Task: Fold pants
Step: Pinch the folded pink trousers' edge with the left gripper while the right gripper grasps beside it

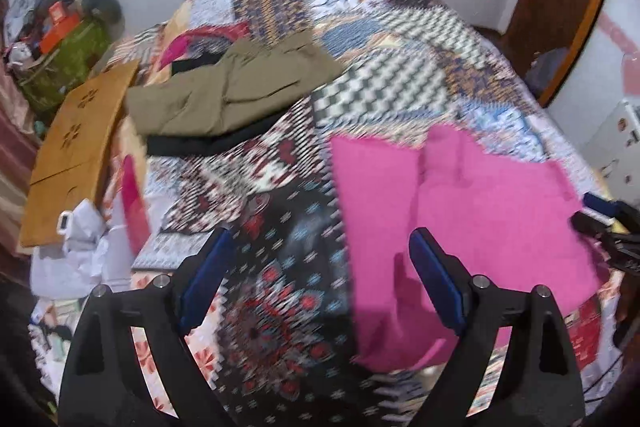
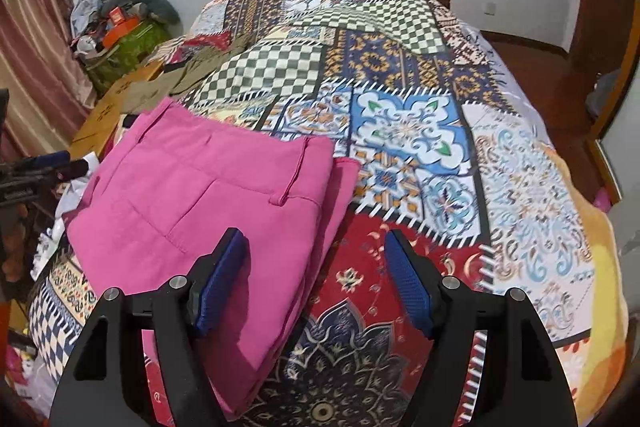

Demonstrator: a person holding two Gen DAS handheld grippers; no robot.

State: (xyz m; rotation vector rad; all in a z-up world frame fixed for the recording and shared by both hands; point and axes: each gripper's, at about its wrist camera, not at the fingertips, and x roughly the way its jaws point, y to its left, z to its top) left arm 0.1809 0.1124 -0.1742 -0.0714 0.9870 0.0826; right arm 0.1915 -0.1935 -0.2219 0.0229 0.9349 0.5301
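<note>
Blurring pink pants (image 1: 460, 211), edge cropped

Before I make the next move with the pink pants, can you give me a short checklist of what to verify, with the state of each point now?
1. Left gripper open and holding nothing: ok.
2. Right gripper open and holding nothing: ok.
3. Pink pants lie folded on the bed cover, waistband on top: ok.
4. Folded edges line up: not ok, a lower layer sticks out at the right side.
5. Pink pants apart from the olive pants: ok, patterned cover shows between them.
6. Fold is flat with no wrinkles: cannot tell, the left wrist view is blurred.
</note>
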